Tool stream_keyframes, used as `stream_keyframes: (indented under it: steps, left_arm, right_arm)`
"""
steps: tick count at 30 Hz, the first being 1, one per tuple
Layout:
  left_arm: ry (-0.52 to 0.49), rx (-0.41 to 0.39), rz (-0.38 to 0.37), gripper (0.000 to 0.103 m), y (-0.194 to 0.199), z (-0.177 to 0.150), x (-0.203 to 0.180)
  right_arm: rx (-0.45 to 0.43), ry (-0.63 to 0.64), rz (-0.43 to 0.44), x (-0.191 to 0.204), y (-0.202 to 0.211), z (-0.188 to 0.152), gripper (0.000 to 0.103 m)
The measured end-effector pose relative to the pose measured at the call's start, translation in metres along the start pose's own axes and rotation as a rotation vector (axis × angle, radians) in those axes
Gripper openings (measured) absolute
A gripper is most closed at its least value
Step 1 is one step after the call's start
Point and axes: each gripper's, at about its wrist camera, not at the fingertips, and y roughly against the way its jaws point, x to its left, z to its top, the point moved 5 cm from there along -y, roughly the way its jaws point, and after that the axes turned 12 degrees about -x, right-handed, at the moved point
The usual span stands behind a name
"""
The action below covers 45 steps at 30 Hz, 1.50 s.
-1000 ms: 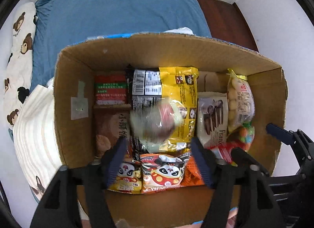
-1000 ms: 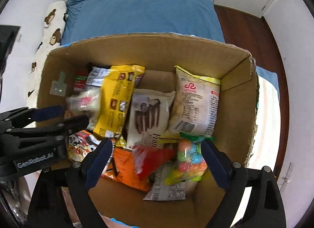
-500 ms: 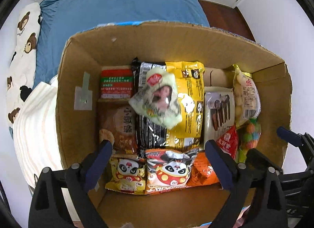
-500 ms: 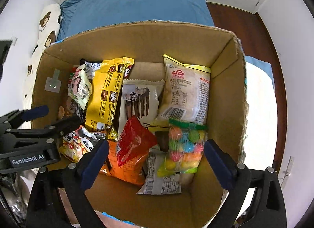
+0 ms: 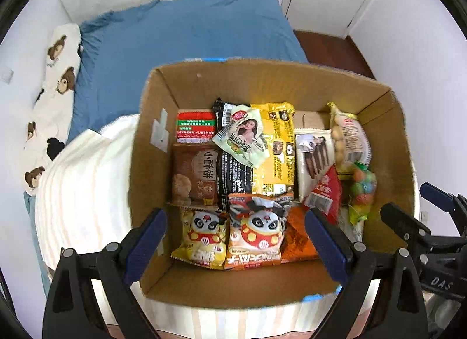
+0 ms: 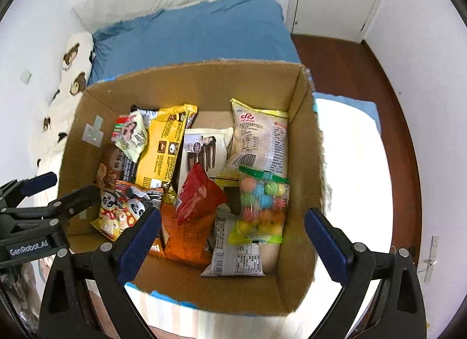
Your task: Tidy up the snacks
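The cardboard box (image 5: pixel 151 146) of snacks sits on a striped cover on the bed, ahead of and below both tools. The left hand-held gripper (image 5: pixel 235 239) hangs over the box's near-left part with its jaws spread wide and nothing between them; the right hand-held gripper (image 6: pixel 233 236) hangs over the near-right part, equally wide and empty.

The pale green packet (image 5: pixel 243 137) lies on top of the pile toward the far left of the box — well ahead of the left gripper, resting across the black packet (image 5: pixel 233 174) and the yellow bag (image 5: pixel 277 146). Its long axis runs diagonally, top end toward the far wall.

Counted: two panda packets (image 5: pixel 204 236) side by side at the near wall, one orange bag (image 6: pixel 186 236), one red pouch (image 6: pixel 198 193), one bag of coloured balls (image 6: pixel 261 201), one white biscuit-stick pack (image 6: pixel 204 149), one pale bag of round snacks (image 6: pixel 259 140), one brown box (image 5: pixel 195 175), one red-and-green box (image 5: pixel 195 125). The yellow bag's long axis runs near to far.
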Motion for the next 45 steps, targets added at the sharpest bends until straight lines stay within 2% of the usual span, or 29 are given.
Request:
stream_keyframes:
  steps: [10,18,27,33,40,45]
  left_arm:
    - [-0.018,-0.16,0.021,0.097,0.062,-0.029,-0.002]
    - [0.011,-0.301,0.041,0.097,0.121,-0.07,0.001]
    - [-0.003,-0.439,0.071,0.097,0.195,-0.12,-0.006]
    - [-0.009,-0.496,0.083,0.097,0.23,-0.151,-0.009]
    - [-0.029,-0.537,0.123,0.097,0.263,-0.179,-0.011]
    - [-0.019,-0.544,0.101,0.097,0.278,-0.192,-0.01]
  right_arm:
    - [-0.152,0.023,-0.012,0.005,0.062,-0.029,0.1]
    - [-0.296,0.039,-0.004,0.015,0.131,-0.068,0.101]
    - [-0.434,0.039,0.02,0.024,0.209,-0.118,0.101]
    - [-0.513,0.027,0.019,0.026,0.259,-0.154,0.101]
    - [-0.589,0.02,0.004,0.027,0.306,-0.178,0.101]
    - [-0.602,0.014,0.016,0.027,0.326,-0.191,0.101]
